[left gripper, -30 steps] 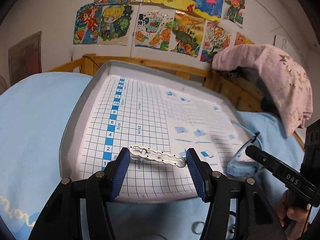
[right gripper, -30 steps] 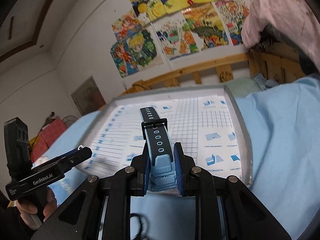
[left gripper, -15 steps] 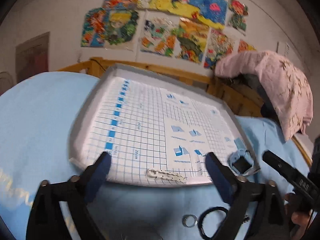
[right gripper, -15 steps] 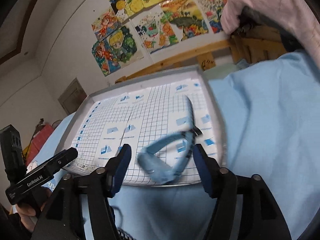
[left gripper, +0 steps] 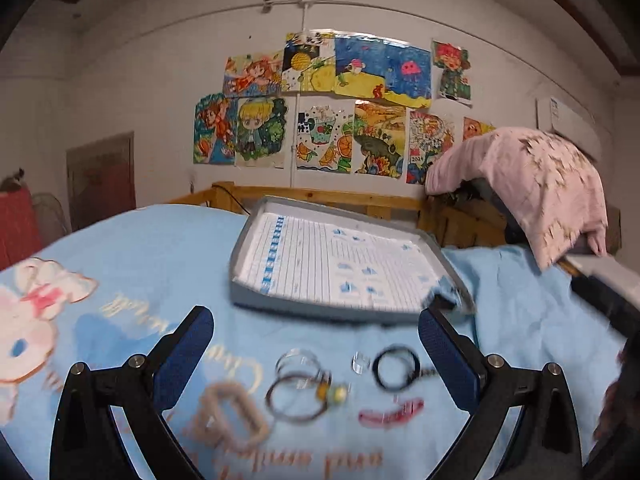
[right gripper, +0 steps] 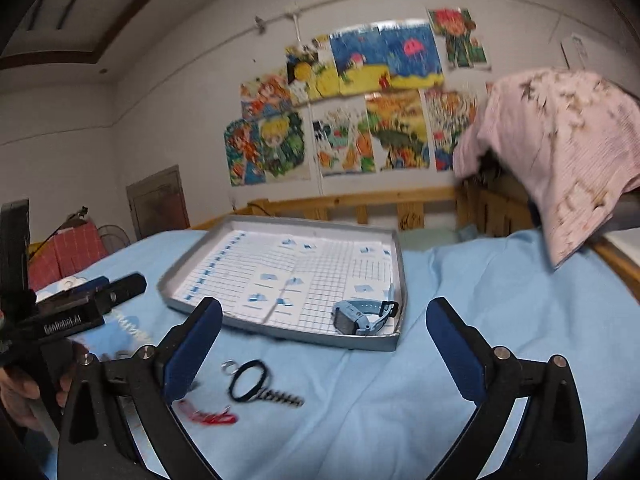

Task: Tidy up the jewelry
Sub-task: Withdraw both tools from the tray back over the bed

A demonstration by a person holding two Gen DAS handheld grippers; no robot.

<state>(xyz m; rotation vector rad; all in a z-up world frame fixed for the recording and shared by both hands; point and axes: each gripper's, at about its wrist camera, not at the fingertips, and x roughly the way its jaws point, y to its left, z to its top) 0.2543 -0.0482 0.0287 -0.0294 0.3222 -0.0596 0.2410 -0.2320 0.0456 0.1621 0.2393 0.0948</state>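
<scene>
A bed (right gripper: 460, 320) under a pale blue sheet carries everything here, and on it, toward twelve o'clock from both cameras, lies a shallow grey tray (right gripper: 394, 248) lined with gridded paper. A light blue watch (right gripper: 362, 314) rests inside the tray at its near right corner, touching nothing else; in the left view that corner is too blurred to make out. The rest of the jewelry is loose on the sheet, short of the tray: a beige hair tie (left gripper: 232, 416) at seven o'clock in the left view, a thin bangle (left gripper: 298, 400) with a small yellow bead beside it, a clear ring (left gripper: 298, 362) just beyond, a black hair tie (left gripper: 396, 368) at five o'clock, and a red clip (left gripper: 390, 410) nearest the camera. The left gripper (left gripper: 316, 354) has its jaws spread wide and empty over these pieces. The right gripper (right gripper: 324, 346) is opening its jaws, with nothing between them. By my reading one piece has been delivered and the step in hand is choosing the next loose item. The next move calls for lowering onto a single piece, likely a hair tie, and pinching it without snagging its neighbours.
</scene>
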